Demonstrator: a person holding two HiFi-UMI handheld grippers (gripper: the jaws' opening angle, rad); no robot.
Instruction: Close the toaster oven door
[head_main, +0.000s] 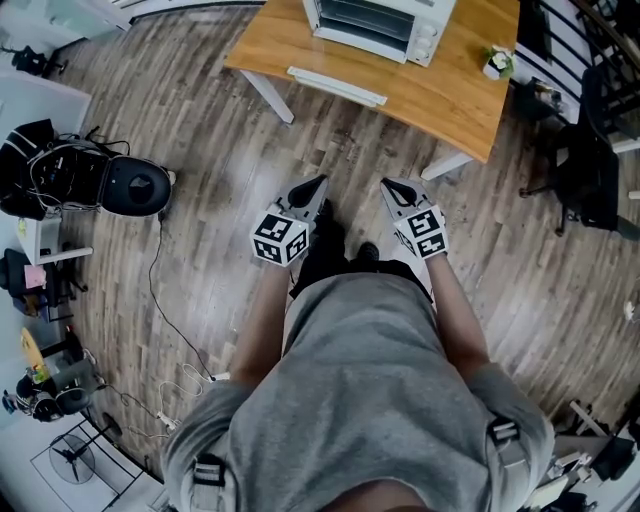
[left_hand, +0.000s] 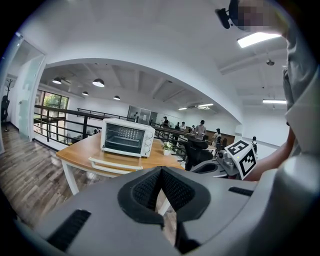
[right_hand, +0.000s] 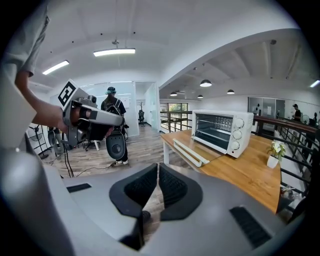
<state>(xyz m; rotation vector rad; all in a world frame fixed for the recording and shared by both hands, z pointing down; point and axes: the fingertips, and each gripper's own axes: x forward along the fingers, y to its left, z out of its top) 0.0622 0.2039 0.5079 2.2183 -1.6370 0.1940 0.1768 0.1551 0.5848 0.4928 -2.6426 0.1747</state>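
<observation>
Where the job stands: not begun; toaster oven door (head_main: 337, 86) is down, lying open and about level near the front edge of the table (head_main: 455, 105).
Oven pos.: toaster oven (head_main: 380, 25) sits toward far side of table, well apart from both grprs; bare floor (head_main: 330, 150) btwn person (head_main: 370, 380) and table.
L grpr: left gripper (head_main: 318, 186) has jaws pressed together, nothing btwn them; held low in front of body, pointing toward table.
R grpr: right gripper (head_main: 390, 186) has jaws drawn in to a thin slit, empty; beside the L one, about same height.
Step in hand: judged as approach, i.e. step up to table and bring one grpr to the door's free edge.
Method: closed jaws suffice, no grip req'd. Set tip under free edge nr its middle, lift in an arc about the hinge, finish w/ a push till door meets oven face.
Care: off-centre push may twist door; hard shove could slide oven back on the wood. Other grpr can steady oven top if needed.
Nearby: small potted plant (head_main: 497, 62) to R of oven, looks clear of door's swing.
</observation>
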